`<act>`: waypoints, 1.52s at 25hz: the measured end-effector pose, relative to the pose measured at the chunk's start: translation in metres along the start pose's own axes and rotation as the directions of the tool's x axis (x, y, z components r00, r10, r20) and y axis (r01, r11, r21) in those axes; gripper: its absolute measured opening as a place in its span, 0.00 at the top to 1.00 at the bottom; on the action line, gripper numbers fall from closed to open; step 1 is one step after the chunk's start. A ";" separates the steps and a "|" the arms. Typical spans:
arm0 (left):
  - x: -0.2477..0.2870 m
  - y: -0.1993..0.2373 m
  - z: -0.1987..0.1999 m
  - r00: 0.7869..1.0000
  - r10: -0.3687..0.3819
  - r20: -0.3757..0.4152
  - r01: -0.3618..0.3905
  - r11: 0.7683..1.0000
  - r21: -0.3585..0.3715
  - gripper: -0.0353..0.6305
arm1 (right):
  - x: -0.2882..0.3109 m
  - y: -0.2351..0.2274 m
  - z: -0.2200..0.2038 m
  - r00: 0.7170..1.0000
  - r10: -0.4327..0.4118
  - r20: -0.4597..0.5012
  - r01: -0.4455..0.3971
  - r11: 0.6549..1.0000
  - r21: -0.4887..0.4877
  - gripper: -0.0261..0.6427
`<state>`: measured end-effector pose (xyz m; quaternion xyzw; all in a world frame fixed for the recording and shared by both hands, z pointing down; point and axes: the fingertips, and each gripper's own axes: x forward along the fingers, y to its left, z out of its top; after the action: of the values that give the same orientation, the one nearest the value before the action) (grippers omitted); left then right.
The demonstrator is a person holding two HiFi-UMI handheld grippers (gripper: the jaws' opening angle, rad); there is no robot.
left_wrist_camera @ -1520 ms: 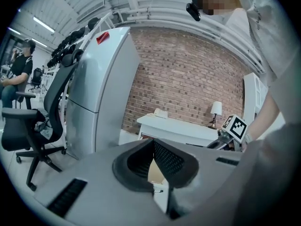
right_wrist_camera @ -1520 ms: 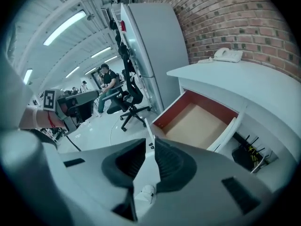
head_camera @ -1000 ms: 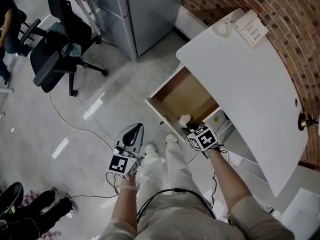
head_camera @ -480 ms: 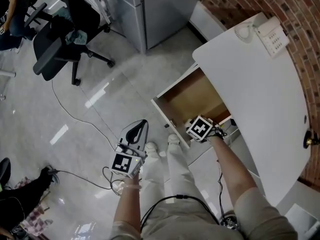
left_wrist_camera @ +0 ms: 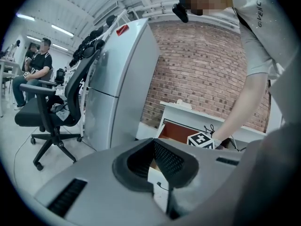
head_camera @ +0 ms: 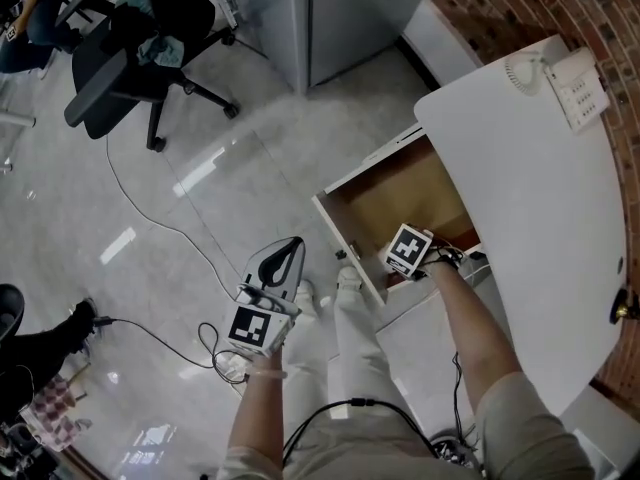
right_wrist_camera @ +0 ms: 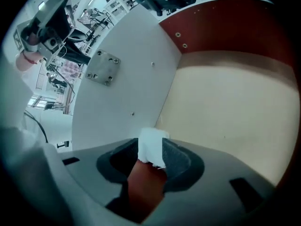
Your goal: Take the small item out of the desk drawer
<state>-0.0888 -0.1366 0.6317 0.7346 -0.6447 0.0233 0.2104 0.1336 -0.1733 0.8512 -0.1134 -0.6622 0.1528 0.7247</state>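
The item (right_wrist_camera: pixel 151 144), a small white crumpled wad, is sitting right between the tips of the right gripper (right_wrist_camera: pixel 149 151), low in the drawer (right_wrist_camera: pixel 225 102). The jaws are standing apart and have just been opening, with the item in the gap between them; no pad is visibly squeezing it.

This gripper is pointing steeply down into the drawer. The beige bottom is spreading ahead of the jaws and to their right. The white front panel (right_wrist_camera: pixel 127 74), carrying a metal plate (right_wrist_camera: pixel 102 67), is rising on their left. A reddish side wall (right_wrist_camera: pixel 225 27) is running across beyond them.

In the head view, the right gripper's marker cube (head_camera: pixel 409 249) is hovering over the near corner of the open drawer. The white desk (head_camera: pixel 540 218) is lying just to the cube's right, and a phone (head_camera: pixel 578 83) is resting at the desk's far end, well beyond the gripper.

The left gripper (head_camera: pixel 292 248) is hanging well to the left of the right one, outside the drawer and over the grey floor (head_camera: pixel 200 168). Its jaws are meeting at the tips and gripping nothing. Beyond it a grey cabinet (head_camera: pixel 340 8) is standing. A black chair (head_camera: pixel 120 78) is sitting far off to its left, and a brick wall (left_wrist_camera: pixel 202 69) is rising behind the desk.
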 end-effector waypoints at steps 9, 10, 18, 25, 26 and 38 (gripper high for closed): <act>0.011 0.002 -0.010 1.000 0.031 -0.002 -0.031 1.000 0.006 0.94 | 0.021 -0.005 0.002 0.990 0.116 -0.079 -0.117 0.993 -0.018 0.67; 0.012 0.003 -0.011 0.999 0.032 -0.001 -0.032 0.999 0.004 0.94 | 0.023 -0.005 0.002 0.988 0.125 -0.086 -0.127 0.992 -0.010 0.67; 0.015 0.003 -0.017 0.999 0.049 0.012 -0.049 0.999 -0.013 0.94 | 0.033 -0.003 0.004 0.976 0.188 -0.114 -0.190 0.982 -0.007 0.68; 0.014 0.001 -0.028 0.999 0.052 -0.002 -0.052 0.998 -0.036 0.94 | 0.040 0.006 0.001 0.962 0.224 -0.158 -0.231 0.972 -0.033 0.67; 0.014 0.002 -0.029 0.999 0.054 -0.001 -0.054 0.998 -0.039 0.94 | 0.040 0.006 0.001 0.961 0.227 -0.161 -0.235 0.971 -0.035 0.67; 0.011 0.007 -0.033 0.998 0.056 -0.006 -0.056 0.998 -0.042 0.94 | 0.039 0.009 0.000 0.949 0.222 -0.224 -0.237 0.970 -0.045 0.64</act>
<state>-0.0863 -0.1358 0.6673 0.7115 -0.6649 0.0174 0.2268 0.1364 -0.1507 0.8838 -0.2313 -0.5661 0.1991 0.7657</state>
